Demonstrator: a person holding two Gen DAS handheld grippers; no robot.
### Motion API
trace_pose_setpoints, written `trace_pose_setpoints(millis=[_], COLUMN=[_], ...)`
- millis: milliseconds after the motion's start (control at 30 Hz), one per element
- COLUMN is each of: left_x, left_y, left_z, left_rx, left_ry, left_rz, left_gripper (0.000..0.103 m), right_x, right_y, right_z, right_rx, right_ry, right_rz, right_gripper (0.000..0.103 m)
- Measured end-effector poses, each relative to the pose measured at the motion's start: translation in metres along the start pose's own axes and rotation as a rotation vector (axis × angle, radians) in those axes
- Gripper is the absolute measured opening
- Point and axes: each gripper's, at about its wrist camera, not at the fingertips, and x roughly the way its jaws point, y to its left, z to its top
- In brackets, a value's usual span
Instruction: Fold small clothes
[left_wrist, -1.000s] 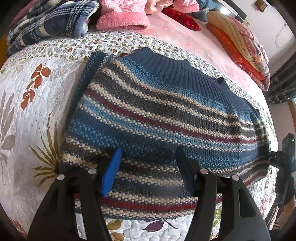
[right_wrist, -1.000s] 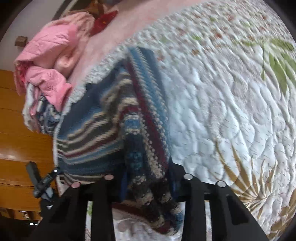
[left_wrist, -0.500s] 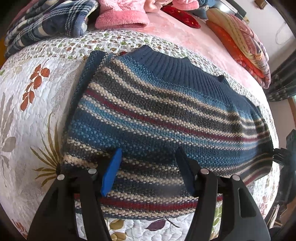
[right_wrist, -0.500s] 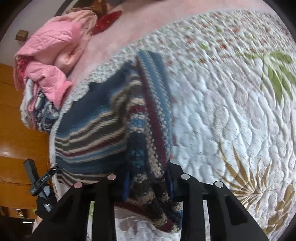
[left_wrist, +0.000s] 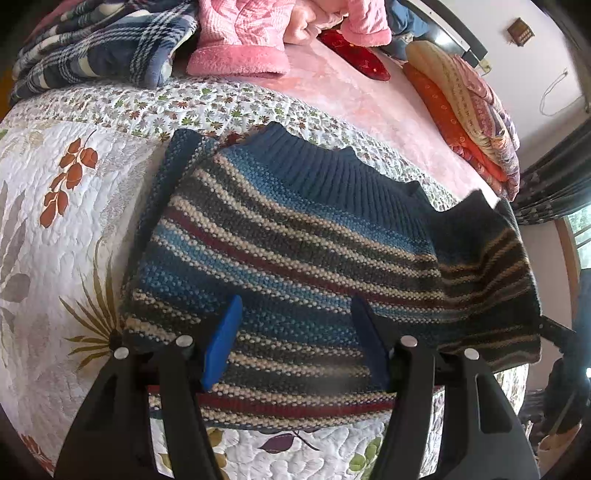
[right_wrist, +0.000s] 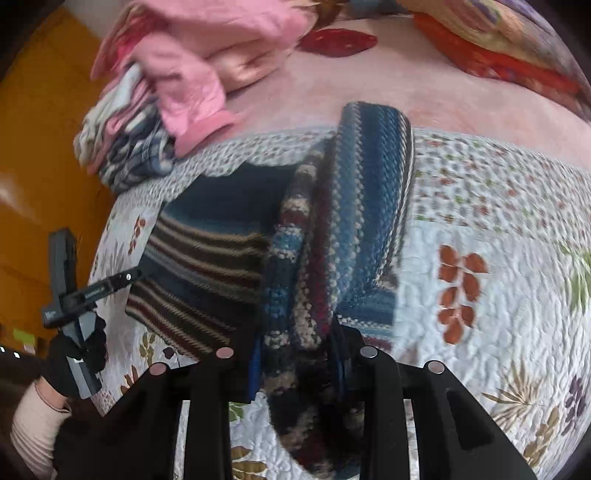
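The striped sweater lies on the quilt across the middle of the left wrist view, its ribbed navy band toward 12 o'clock and its red-striped edge toward 6 o'clock. Its end at 3 o'clock is raised off the quilt and turned in over the rest. In the right wrist view that end shows as a bunched fold of sweater running from 12 o'clock down to 6 o'clock, with the flat part spread at 9 o'clock. The right tongs are clamped on this fold, blue pads pressed to either side of the knit. The left tongs gape wide over the sweater's near edge, holding nothing; whether the blue fingers touch the knit cannot be told. Beyond the quilt, toward 12 o'clock, lies a pink blanket. On it sit a plaid cloth at 11 o'clock, pink clothes at 12 o'clock and an orange bedding roll at 2 o'clock. In the right wrist view a gloved hand on a pale sleeve holds the other tool at 8 o'clock.
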Motion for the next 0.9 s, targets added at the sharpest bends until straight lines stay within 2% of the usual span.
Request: trace_pose_setpoints(millis=[300,433,567,633,700,900], left_x=[0.000,0.000,-0.001,0.000,0.000,0.002], left_y=[0.007,0.006,0.001,-0.002,-0.006,-0.023], left_z=[-0.001,-0.001,-0.001,-0.002,-0.003,-0.007], left_rx=[-0.036,-0.036,-0.029,-0.027,-0.025,-0.015], left_ry=[0.005,0.007,0.008,0.012,0.017,0.039], left_rz=[-0.005,-0.011,-0.021,-0.032,-0.047,-0.107], left_gripper=[0.061,0.061,0.061,0.061,0.061,0.061], right_x=[0.049,0.061,0.062,0.062,0.064,0.059], right_y=[0.036,0.036,0.031,0.025,0.018,0.012], right_z=[-0.012,-0.015,-0.015,-0.016,-0.018,-0.018], right_rx=[-0.095,-0.063,-0.020,0.023,0.061,0.094], right_ry=[0.078,0.091,0.085,0.079,0.066,0.064], right_rz=[-0.068,-0.006,0.061,0.113,0.153,0.189], right_gripper=[0.032,0.047,0.053,0.060,0.062,0.064])
